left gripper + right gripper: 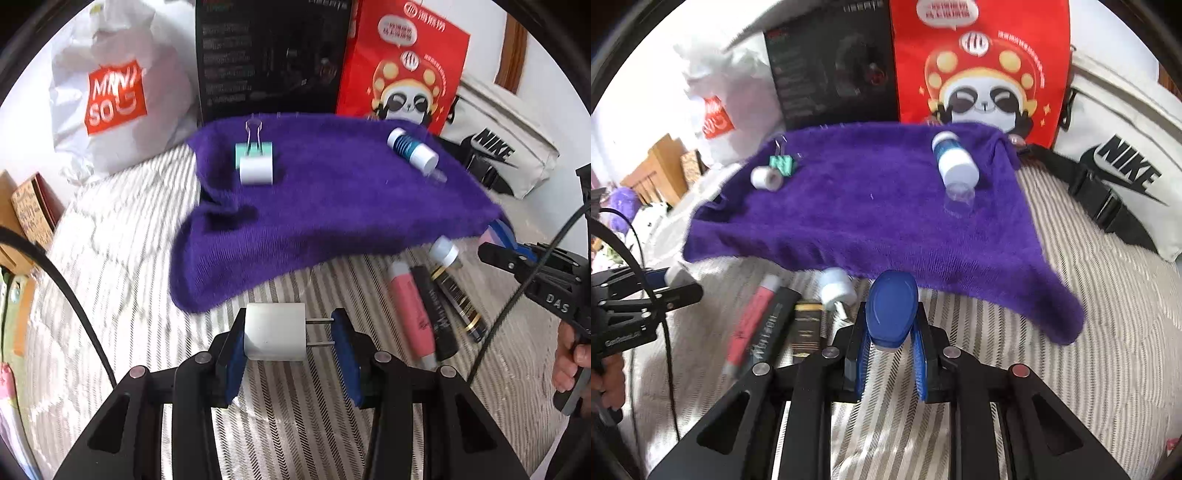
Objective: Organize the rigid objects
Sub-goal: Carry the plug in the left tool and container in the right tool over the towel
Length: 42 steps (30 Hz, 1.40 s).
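White charger plug [275,331] clamped sideways in left gripper [290,345], prongs touching the right blue pad, body against the left pad, held just above the striped bedding [122,266]. Right gripper [891,345] closed on a blue oval-capped item [892,312], cap end facing out; rest of it hidden between the pads. Just beyond the grippers, lying side by side on the bedding: pink tube [412,314], black tube [434,314], black-and-gold tube [458,301], and a small white-capped bottle [445,252] at the towel edge. Purple towel [325,206] spread further back, front edge rumpled. On it: white roll [256,170] touching a teal binder clip [255,147] at left; white-and-teal bottle [412,149] lying on its side at right, clear cap toward the front. Behind towel: white Miniso bag [114,96], black box [273,55], red panda box [402,70], white Nike bag [498,147] far right.
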Each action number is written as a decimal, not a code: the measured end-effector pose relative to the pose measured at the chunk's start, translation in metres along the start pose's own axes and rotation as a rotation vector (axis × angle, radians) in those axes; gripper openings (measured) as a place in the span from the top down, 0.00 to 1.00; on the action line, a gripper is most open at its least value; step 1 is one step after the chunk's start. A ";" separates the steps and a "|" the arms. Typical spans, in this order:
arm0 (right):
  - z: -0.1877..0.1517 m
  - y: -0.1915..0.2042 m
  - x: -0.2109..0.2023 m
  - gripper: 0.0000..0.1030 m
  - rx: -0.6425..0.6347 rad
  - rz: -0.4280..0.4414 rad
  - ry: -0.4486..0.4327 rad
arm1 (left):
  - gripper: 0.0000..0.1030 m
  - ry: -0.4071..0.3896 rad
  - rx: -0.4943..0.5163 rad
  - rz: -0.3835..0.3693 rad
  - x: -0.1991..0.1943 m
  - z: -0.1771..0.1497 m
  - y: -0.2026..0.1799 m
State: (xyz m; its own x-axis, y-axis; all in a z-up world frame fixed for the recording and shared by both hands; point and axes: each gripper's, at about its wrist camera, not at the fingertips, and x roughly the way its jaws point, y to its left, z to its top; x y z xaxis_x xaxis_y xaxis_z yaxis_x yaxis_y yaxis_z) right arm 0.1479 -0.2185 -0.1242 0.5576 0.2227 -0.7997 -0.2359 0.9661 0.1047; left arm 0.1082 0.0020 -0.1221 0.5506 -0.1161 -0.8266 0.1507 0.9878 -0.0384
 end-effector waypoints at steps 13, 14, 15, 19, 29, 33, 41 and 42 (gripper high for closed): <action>0.128 -0.003 -0.048 0.80 -0.046 0.064 -0.189 | 0.60 -0.156 0.100 0.039 -0.037 0.118 0.005; 0.138 -0.003 -0.047 0.80 -0.049 0.064 -0.203 | 0.60 -0.163 0.108 0.038 -0.036 0.125 0.003; 0.146 -0.002 -0.045 0.80 -0.055 0.066 -0.213 | 0.60 -0.166 0.112 0.037 -0.034 0.132 0.003; 0.162 -0.004 -0.029 0.80 -0.064 0.079 -0.206 | 0.60 -0.167 0.136 0.041 -0.018 0.151 -0.001; 0.150 -0.031 0.010 0.80 -0.041 0.065 -0.096 | 0.60 -0.091 0.143 -0.012 0.019 0.149 0.009; 0.147 -0.039 0.027 0.80 -0.044 0.053 -0.054 | 0.60 -0.086 0.113 -0.033 0.022 0.151 0.021; 0.143 -0.036 0.045 0.80 -0.043 0.086 -0.018 | 0.60 -0.071 0.091 -0.028 0.027 0.153 0.032; 0.142 -0.033 0.045 0.80 -0.050 0.092 -0.018 | 0.60 -0.068 0.090 -0.027 0.028 0.153 0.033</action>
State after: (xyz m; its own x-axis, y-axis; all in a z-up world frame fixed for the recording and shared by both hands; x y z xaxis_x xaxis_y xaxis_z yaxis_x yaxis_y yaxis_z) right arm 0.2940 -0.2217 -0.0796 0.5455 0.3133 -0.7773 -0.3261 0.9338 0.1476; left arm 0.2541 0.0154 -0.0602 0.5995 -0.1525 -0.7857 0.2378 0.9713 -0.0071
